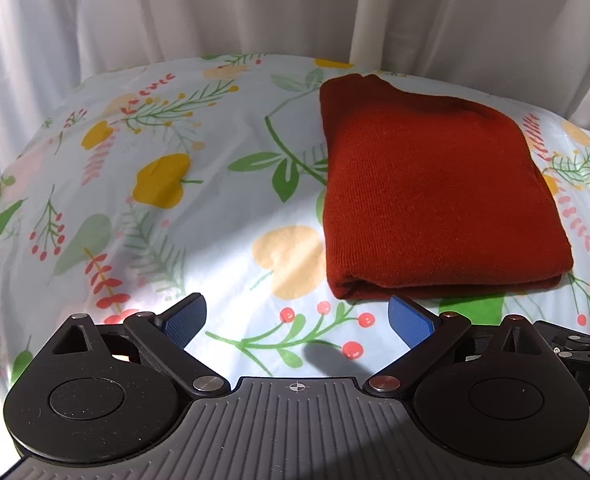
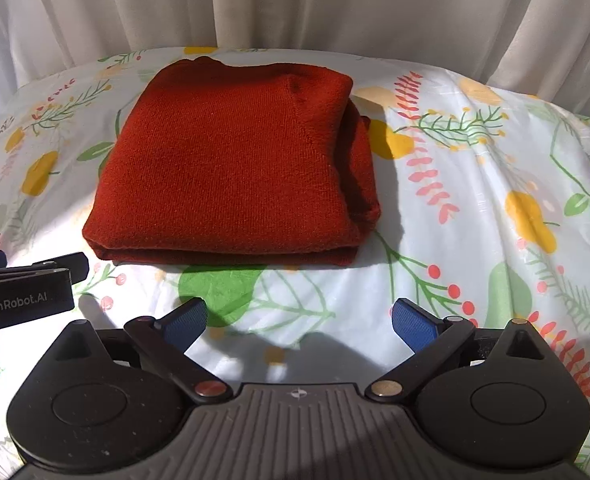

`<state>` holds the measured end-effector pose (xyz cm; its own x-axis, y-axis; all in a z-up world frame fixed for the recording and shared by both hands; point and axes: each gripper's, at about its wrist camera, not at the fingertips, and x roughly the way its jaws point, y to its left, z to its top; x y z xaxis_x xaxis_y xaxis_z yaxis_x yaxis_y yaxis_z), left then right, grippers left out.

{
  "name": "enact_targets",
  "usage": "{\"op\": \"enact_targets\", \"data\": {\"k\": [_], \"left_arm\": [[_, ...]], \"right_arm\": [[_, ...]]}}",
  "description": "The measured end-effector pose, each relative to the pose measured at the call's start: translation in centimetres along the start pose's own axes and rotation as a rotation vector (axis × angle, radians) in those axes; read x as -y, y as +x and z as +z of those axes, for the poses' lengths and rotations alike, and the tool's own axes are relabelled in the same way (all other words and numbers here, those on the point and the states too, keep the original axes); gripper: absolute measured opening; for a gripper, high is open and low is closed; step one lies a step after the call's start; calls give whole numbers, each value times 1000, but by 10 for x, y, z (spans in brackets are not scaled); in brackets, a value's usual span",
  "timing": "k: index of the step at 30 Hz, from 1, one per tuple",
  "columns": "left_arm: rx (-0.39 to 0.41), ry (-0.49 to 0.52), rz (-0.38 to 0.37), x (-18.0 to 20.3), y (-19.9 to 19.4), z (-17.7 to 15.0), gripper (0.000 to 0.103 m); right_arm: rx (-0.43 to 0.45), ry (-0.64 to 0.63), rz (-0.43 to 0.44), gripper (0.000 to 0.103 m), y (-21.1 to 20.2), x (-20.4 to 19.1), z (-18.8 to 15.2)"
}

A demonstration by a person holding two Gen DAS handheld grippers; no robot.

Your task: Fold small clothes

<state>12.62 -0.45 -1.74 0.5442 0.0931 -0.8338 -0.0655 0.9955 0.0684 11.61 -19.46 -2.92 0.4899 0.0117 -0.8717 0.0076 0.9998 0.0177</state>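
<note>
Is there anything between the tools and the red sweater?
No. Only bare flowery sheet lies between each open tool (left, right) and the folded sweater.

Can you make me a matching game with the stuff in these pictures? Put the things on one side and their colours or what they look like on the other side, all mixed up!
Things:
1. sweater
2. bedsheet
3. curtain
4. right gripper fingers

Looks:
A. white, hanging in folds
B. blue pads, spread wide apart
C. rust red, folded into a neat rectangle
D. pale with flowers, leaves and berries

Pairs: 1-C, 2-D, 3-A, 4-B
</note>
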Motion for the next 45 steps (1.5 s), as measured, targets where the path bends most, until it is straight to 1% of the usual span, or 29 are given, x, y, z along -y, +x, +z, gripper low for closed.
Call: {"op": "enact_targets", "data": {"k": [7, 24, 45], "left_arm": [[-5, 10, 4, 1, 1, 0, 100], [-19, 20, 10, 2, 5, 0, 100], [-21, 38, 7, 1, 5, 0, 100]], "right_arm": [[-13, 22, -13, 99, 2, 3, 1], [-24, 20, -29, 99, 5, 3, 3], [-16, 36, -39, 99, 1, 4, 4]]}}
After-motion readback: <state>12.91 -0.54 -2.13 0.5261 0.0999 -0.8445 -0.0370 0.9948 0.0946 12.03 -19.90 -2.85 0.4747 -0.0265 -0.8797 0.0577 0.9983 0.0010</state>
